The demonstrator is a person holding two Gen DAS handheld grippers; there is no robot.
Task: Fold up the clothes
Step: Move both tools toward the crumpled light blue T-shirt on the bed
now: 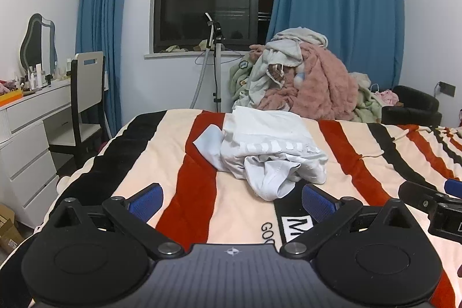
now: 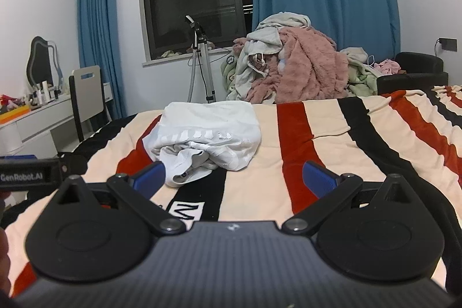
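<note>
A crumpled white garment (image 1: 271, 152) with a row of pale printed marks lies bunched on the striped blanket (image 1: 184, 169). In the left wrist view it sits just beyond my left gripper (image 1: 232, 198), which is open with nothing between its blue pads (image 1: 144, 201). The right wrist view has the same white garment (image 2: 208, 137) ahead and to the left of my right gripper (image 2: 234, 178), also open and holding nothing. Its left fingertip (image 2: 151, 178) is close to the garment's near edge. The right gripper (image 1: 433, 204) shows at the right edge of the left wrist view.
The bed's blanket (image 2: 317, 140) has cream, red and black stripes. Behind the bed is a heap of pink and green blankets and clothes (image 1: 303, 77). A stand with a hose (image 1: 216, 62) is by the window. A white dresser (image 1: 29, 134) and chair (image 1: 86, 94) are at the left.
</note>
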